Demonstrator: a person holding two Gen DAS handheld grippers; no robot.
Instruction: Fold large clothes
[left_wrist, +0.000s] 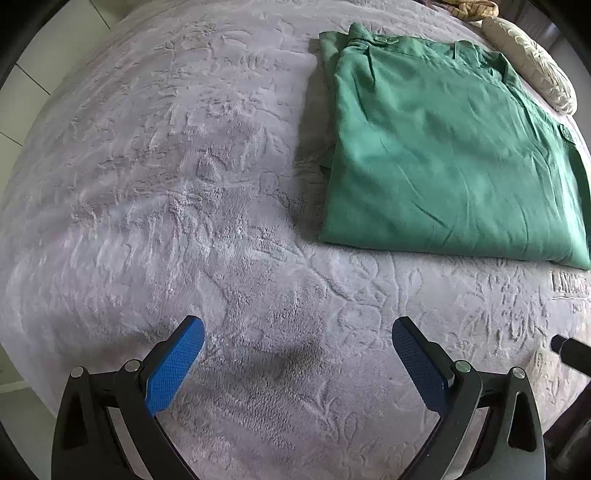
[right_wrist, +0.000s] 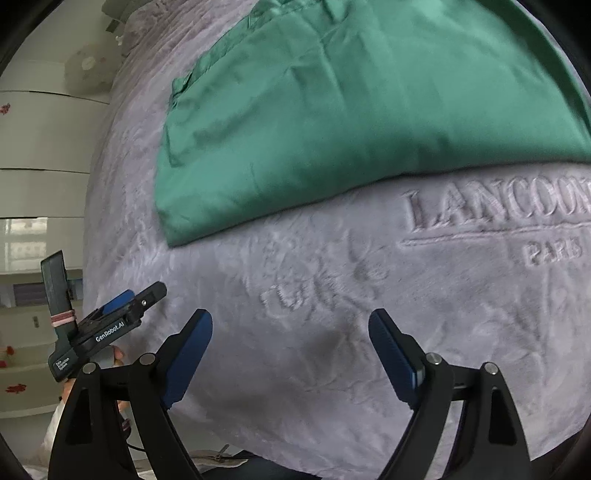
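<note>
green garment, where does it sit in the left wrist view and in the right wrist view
Left wrist view: the folded green garment lies in the upper right, flat on the grey blanket.
Right wrist view: the green garment fills the top centre and right, its near folded edge running across the middle.
Shared landmark: the lettering embossed in the blanket, just below the garment's near edge; in the left wrist view it sits at the far right.

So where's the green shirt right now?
The green shirt lies folded on the grey blanket, upper right in the left wrist view, beside a cream pillow and just above the blanket's embossed lettering.
</note>
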